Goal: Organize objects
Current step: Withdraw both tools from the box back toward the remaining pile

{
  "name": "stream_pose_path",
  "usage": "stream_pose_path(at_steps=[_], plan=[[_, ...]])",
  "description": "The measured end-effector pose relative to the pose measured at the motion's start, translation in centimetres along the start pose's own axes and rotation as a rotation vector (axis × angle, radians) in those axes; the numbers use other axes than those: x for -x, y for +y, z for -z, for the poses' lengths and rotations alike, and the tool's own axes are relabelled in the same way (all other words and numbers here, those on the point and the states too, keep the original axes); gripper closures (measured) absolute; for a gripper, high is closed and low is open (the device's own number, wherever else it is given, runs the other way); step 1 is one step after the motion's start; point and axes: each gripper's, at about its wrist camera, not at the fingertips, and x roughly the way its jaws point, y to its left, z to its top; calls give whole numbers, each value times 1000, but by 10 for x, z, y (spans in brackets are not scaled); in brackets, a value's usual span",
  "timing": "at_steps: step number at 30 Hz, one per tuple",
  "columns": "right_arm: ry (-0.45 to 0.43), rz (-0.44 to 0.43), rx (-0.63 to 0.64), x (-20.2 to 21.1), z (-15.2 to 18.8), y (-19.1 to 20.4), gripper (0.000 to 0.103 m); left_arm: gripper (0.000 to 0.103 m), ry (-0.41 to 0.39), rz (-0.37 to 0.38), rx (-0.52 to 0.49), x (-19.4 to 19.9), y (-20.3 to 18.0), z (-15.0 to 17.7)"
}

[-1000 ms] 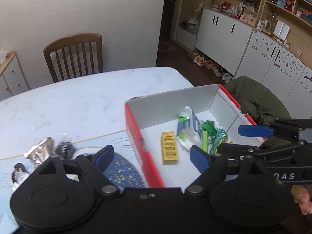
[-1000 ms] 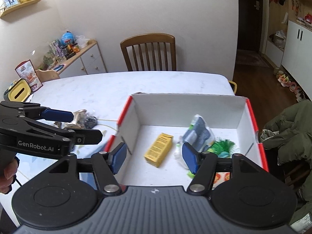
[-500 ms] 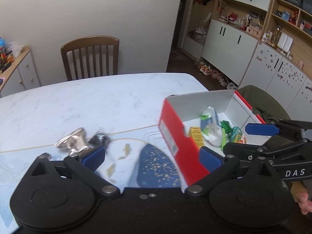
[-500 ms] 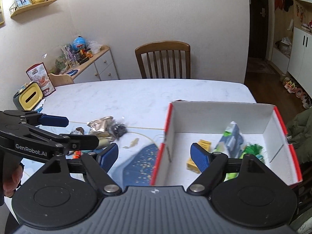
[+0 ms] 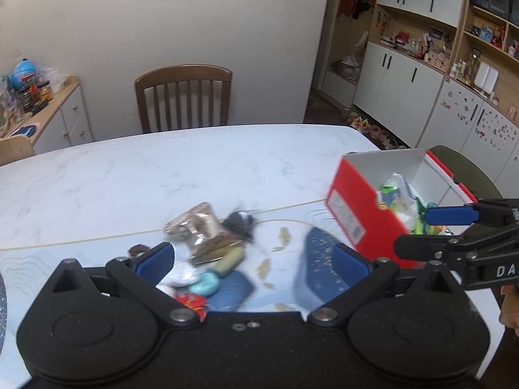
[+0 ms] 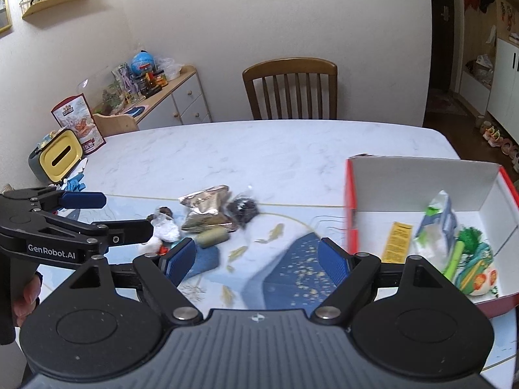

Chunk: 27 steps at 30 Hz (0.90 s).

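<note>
- clutter [image 6: 201,217] lies in a loose heap on the blue patterned mat [image 6: 292,278], left of the box and well apart from it.
- in the heap: a crumpled silvery foil packet [image 6: 204,201], a dark bundle [image 6: 242,210] touching its right edge, an olive cylinder [image 6: 212,238] just below the packet, a white crumpled bit [image 6: 165,228] to the left, and a turquoise piece [image 5: 204,283] with something red [image 5: 191,300] beside it.
- the red box [image 6: 352,194] with a white inside sits at the right end of the marble table [image 6: 259,149], open at the top.
- inside the box lie a yellow carton [image 6: 396,241] flat on the floor, a white and green pouch [image 6: 438,220] leaning by the far wall, a green tassel [image 6: 468,236] and some colourful bits [image 6: 476,272] in the near right corner.
- left gripper [image 5: 253,259] is released, blue pads wide apart, with nothing between them; it hovers just over the near side of the heap, and the view is blurred there.
- right gripper [image 6: 258,259] is also released and empty, spread above the mat between the heap and the box.
- each gripper shows in the other's view from the side, and part of a hand [image 6: 22,298] holds the left one's handle.
- a wooden chair [image 6: 290,89] stands at the far side of the table against the pale wall.
- a sideboard [image 6: 168,100] with a globe and jars stands to the left; white cupboards [image 5: 405,90] and shelves line the right side of the room.
</note>
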Motion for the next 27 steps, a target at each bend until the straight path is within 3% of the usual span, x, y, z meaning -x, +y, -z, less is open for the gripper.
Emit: stream_pose_path(at_steps=[12, 27], plan=[[39, 43, 4, -36, 5, 37, 20, 0, -17, -80, 25, -5, 61, 34], [129, 74, -4, -108, 1, 54, 20, 0, 82, -87, 115, -58, 109, 61]])
